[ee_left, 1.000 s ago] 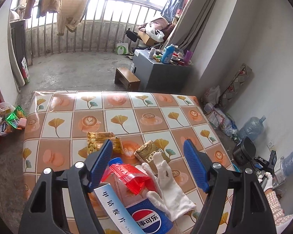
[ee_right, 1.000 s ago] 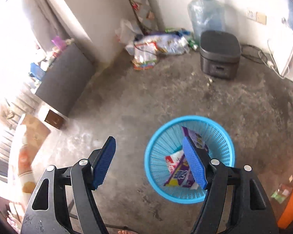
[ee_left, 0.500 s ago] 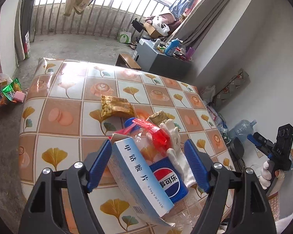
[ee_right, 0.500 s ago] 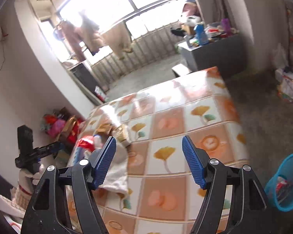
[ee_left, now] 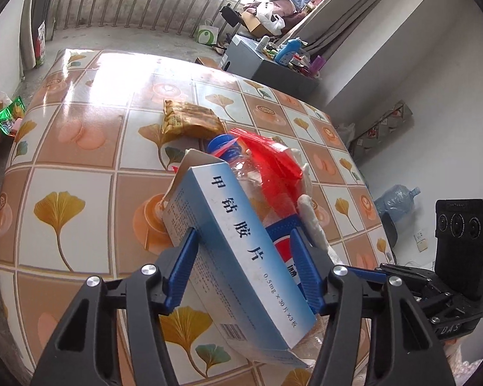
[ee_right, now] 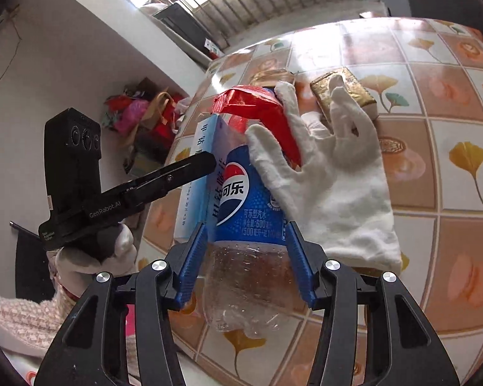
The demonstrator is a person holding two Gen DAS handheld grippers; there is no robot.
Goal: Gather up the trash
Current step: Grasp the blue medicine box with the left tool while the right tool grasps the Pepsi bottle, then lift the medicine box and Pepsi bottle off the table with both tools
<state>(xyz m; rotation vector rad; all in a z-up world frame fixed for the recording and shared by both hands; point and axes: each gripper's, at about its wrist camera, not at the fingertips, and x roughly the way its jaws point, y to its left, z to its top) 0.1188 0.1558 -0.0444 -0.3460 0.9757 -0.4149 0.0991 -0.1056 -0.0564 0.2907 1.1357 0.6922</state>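
On the tiled table (ee_left: 64,148) lies a heap of trash. My left gripper (ee_left: 243,234) is closing on a blue-and-white medicine box (ee_left: 238,244), its pads against the box's long sides. One of its fingers (ee_right: 183,170) crosses the box in the right wrist view. The box leans on a clear Pepsi bottle (ee_right: 248,199) that lies on its side. My right gripper (ee_right: 246,228) is closing on that bottle, with its pads pressed just below the blue label. A red plastic bag (ee_right: 257,106) and a white glove (ee_right: 331,173) drape over the bottle.
A gold packet (ee_right: 347,87) lies under the glove's fingers and a yellow snack pack (ee_left: 190,122) sits beyond the heap. A grey cabinet (ee_left: 267,67) and a water jug (ee_left: 396,199) stand past the table. A gloved hand (ee_right: 90,257) holds the left gripper.
The right gripper swung from above the blue basket on the floor to the table and narrowed around the bottle. The left gripper sank onto the box and its jaws narrowed.
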